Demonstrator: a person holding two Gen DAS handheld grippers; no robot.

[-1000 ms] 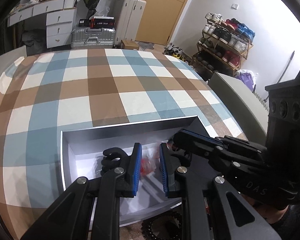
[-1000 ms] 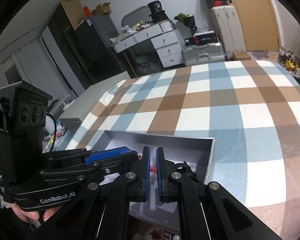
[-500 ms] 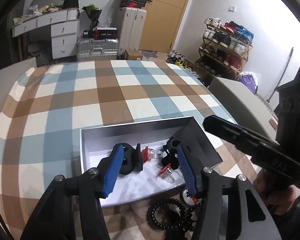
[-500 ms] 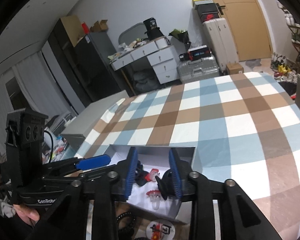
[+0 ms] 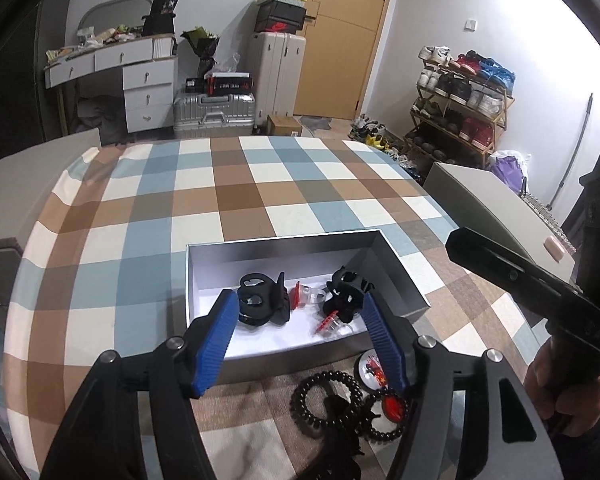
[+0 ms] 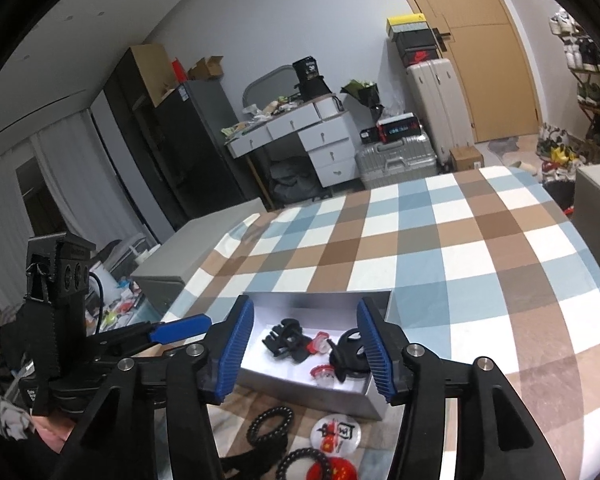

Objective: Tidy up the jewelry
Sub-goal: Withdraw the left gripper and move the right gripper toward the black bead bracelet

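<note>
Spread across the whole foreground, a checked cloth (image 5: 236, 208) in blue, brown and white over the surface. On it, toward the near edge, an open grey box (image 5: 396, 268) with a white floor. Inside the box, on its left, a black claw hair clip (image 5: 260, 300); on its right, a second black claw clip (image 5: 346, 292); between the two, a small red-and-clear piece (image 5: 304, 294), and just in front of the right clip another red-and-clear piece (image 5: 332, 322). Outside the box, close against its near wall, black spiral hair ties (image 5: 324, 400), a round white badge with red marks (image 5: 372, 368) and a red round badge (image 5: 394, 406), lying close together. Left hand-held gripper (image 5: 300, 336) raised in front of the box, jaws just opened to about half width, nothing between the blue pads (image 5: 218, 338), box contents visible through the gap. Right hand-held gripper (image 6: 306, 354) likewise above the near side of the box, jaws also just opened about halfway and gripping nothing, clips apart from both pads. At the right edge of the left view, a hand (image 5: 568, 392) around the other tool's grip.
</note>
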